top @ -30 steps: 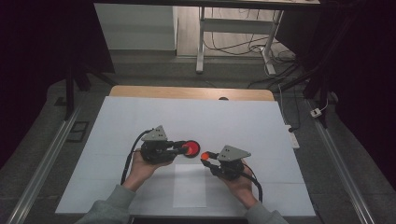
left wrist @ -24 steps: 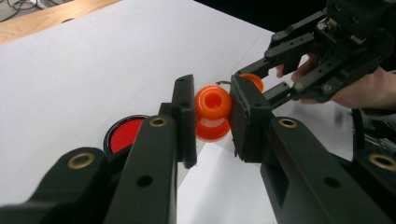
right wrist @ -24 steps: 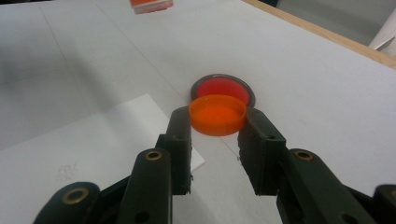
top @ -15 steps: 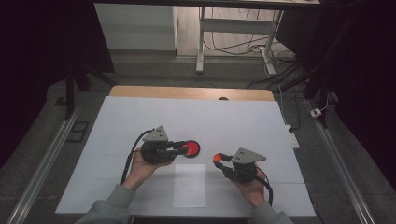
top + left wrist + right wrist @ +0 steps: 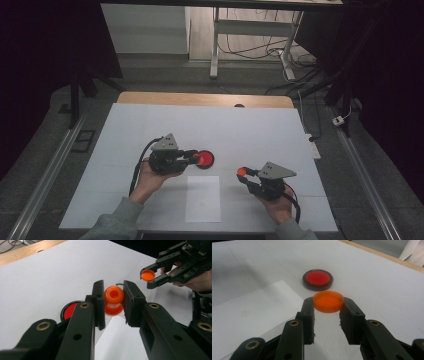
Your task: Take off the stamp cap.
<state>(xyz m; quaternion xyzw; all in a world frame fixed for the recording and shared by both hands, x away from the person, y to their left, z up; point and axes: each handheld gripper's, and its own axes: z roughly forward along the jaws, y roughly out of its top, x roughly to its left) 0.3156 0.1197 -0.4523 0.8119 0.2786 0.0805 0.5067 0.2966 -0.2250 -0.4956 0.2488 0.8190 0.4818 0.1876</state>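
Observation:
My left gripper (image 5: 196, 158) (image 5: 113, 293) is shut on a small orange container (image 5: 113, 298) whose round mouth faces the camera. It hovers just left of a red disc with a black rim (image 5: 206, 160) (image 5: 71, 311) (image 5: 318, 279) lying flat on the table. My right gripper (image 5: 244, 173) (image 5: 328, 303) is shut on a shallow orange cap (image 5: 243, 171) (image 5: 328, 301), gripped by its rim and held off to the right, apart from the container. In the left gripper view the right gripper (image 5: 156, 275) shows at upper right with the cap (image 5: 148, 275).
A white sheet of paper (image 5: 202, 198) (image 5: 249, 312) lies near the front edge between the hands. The white table cover (image 5: 250, 130) ends at a wooden strip (image 5: 200, 99) at the back. A cable and small box (image 5: 340, 120) lie off the right side.
My right gripper has drawn away to the right and slightly toward the person, carrying the orange cap away from the left gripper. The left gripper has stayed put.

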